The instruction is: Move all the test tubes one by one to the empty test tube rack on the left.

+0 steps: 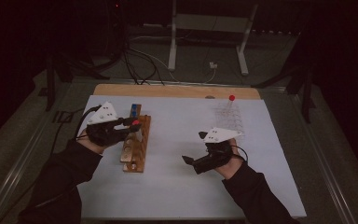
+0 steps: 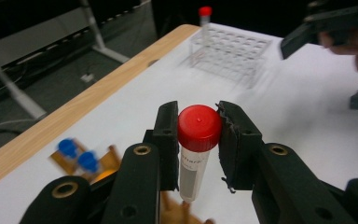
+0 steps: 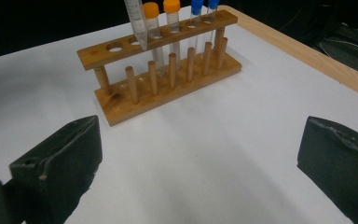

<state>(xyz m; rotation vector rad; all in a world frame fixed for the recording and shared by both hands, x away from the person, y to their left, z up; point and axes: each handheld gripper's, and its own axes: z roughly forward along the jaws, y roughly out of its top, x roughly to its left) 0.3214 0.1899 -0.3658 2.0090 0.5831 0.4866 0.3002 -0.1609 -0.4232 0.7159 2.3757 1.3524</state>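
Note:
My left gripper (image 2: 198, 135) is shut on a clear tube with a red cap (image 2: 198, 127), gripping it at the cap. In the high view this gripper (image 1: 131, 124) holds the tube over the wooden rack (image 1: 137, 144) at the left of the white mat. From the right gripper view the held tube's pointed tip (image 3: 137, 25) hangs just above the wooden rack's (image 3: 168, 74) top bar, beside two orange-capped tubes (image 3: 151, 10) and two blue-capped tubes (image 3: 196, 6). My right gripper (image 1: 194, 147) stands wide open over bare mat, its jaws (image 3: 200, 158) holding nothing.
A clear plastic rack (image 1: 229, 119) sits at the back right of the mat with one red-capped tube (image 1: 231, 99) standing in it. The wooden table edge (image 1: 177, 90) runs along the back. Cables and a metal stand (image 1: 209, 42) lie on the floor beyond.

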